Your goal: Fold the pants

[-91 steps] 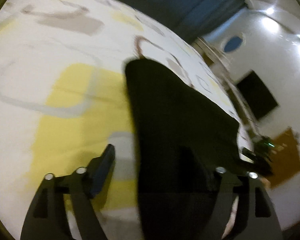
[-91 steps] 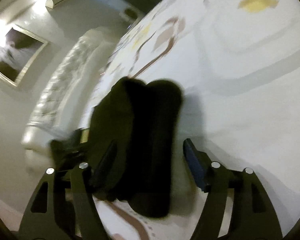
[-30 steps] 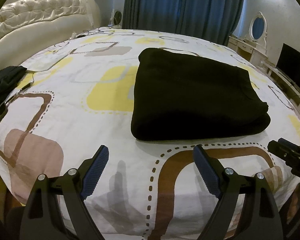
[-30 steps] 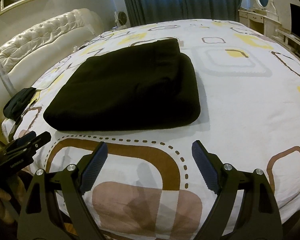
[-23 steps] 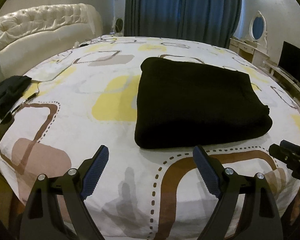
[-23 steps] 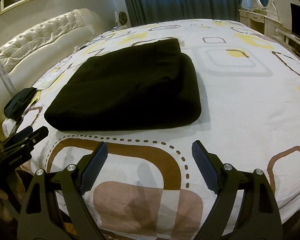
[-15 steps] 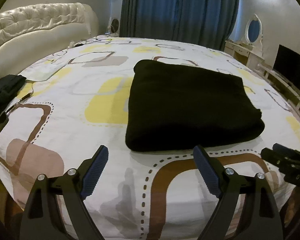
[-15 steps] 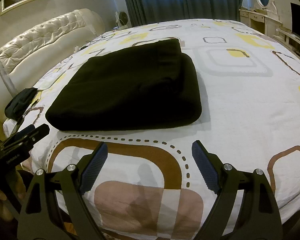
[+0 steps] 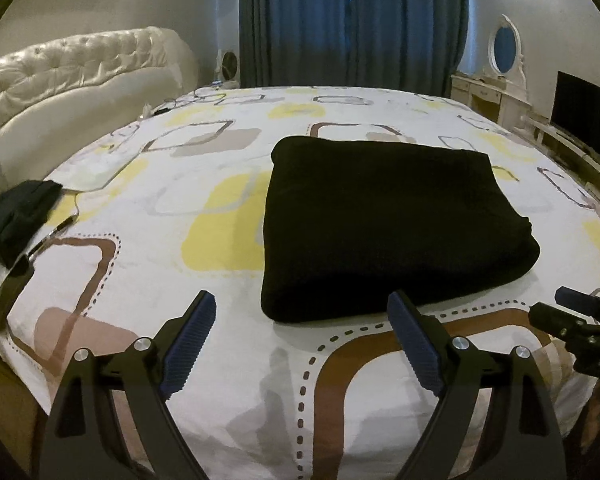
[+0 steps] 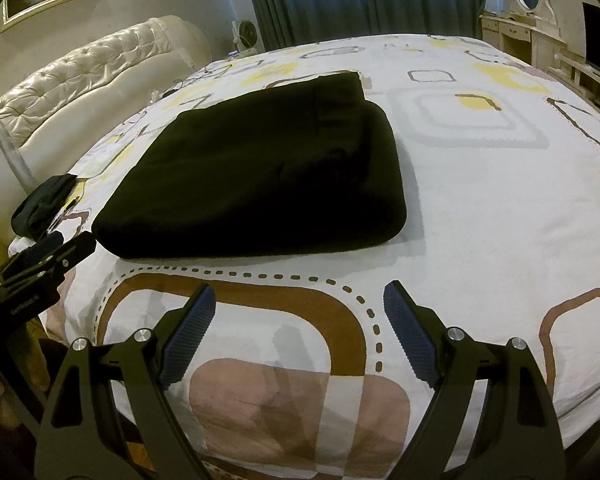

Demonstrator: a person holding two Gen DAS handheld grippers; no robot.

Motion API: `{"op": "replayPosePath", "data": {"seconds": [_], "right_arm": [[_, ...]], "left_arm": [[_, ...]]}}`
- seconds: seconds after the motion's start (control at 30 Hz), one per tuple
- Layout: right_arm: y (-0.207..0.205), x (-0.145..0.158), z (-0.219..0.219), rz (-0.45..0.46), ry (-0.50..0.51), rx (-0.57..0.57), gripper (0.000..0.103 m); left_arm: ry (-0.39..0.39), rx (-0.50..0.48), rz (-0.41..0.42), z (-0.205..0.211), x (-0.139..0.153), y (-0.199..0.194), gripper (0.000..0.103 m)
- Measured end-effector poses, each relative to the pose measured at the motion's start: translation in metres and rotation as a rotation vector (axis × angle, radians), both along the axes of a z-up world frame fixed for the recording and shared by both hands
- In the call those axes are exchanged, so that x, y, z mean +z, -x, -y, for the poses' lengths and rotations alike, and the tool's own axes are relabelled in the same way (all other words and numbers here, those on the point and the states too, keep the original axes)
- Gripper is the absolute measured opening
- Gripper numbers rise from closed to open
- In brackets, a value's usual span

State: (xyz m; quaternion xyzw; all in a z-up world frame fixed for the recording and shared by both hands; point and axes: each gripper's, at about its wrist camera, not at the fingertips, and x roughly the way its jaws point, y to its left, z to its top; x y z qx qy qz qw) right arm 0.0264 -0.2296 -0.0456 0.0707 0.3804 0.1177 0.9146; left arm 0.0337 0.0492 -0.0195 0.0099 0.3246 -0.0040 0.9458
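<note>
Black fleece pants (image 9: 384,224) lay folded square on the patterned bedsheet (image 9: 148,240), seemingly finished, so both tongs, left (image 9: 300,340) and right (image 10: 296,332), hung wide open, empty.

At the lower corners of both views, the bed (image 9: 228,240) runs off the frame, and its near edge is hidden behind the gripper arms. The small dark bundle (image 9: 16,216) at mid-left is too dim to make out, perhaps cloth. In the left wrist view, the right gripper (image 9: 580,320) is cut off at the right edge, its printed lettering unreadable.
</note>
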Motion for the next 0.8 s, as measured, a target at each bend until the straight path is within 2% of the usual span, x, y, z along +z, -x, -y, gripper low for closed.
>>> {"op": "replayPosePath", "data": {"seconds": [0.3,0.33,0.4,0.47,0.57,0.63,0.73,0.8], "right_arm": [[0.007,-0.003,-0.005,-0.006,-0.005,0.001,0.086],[0.007,-0.003,-0.006,-0.005,-0.004,0.001,0.086],[0.006,-0.004,-0.005,-0.005,-0.004,0.002,0.086],[0.006,-0.005,-0.005,-0.009,-0.004,0.004,0.086],[0.008,-0.004,-0.006,-0.008,-0.006,0.005,0.086],[0.009,-0.002,-0.005,-0.003,-0.007,0.002,0.086],[0.009,0.004,0.002,0.014,-0.017,-0.005,0.086],[0.002,0.009,0.011,0.026,-0.028,-0.015,0.092]], "left_arm": [[0.105,-0.075,-0.074,0.002,-0.011,-0.005,0.088],[0.103,-0.064,-0.082,0.002,-0.013,-0.004,0.091],[0.035,-0.018,-0.076,0.006,-0.013,-0.002,0.091],[0.0,-0.056,-0.059,0.011,-0.011,-0.002,0.091],[-0.075,-0.035,0.006,0.017,-0.006,0.001,0.091],[-0.072,-0.021,0.017,0.014,-0.002,0.0,0.091],[-0.027,-0.032,0.014,0.004,0.004,-0.005,0.091],[-0.019,-0.044,0.014,-0.003,0.008,-0.008,0.091]]}}
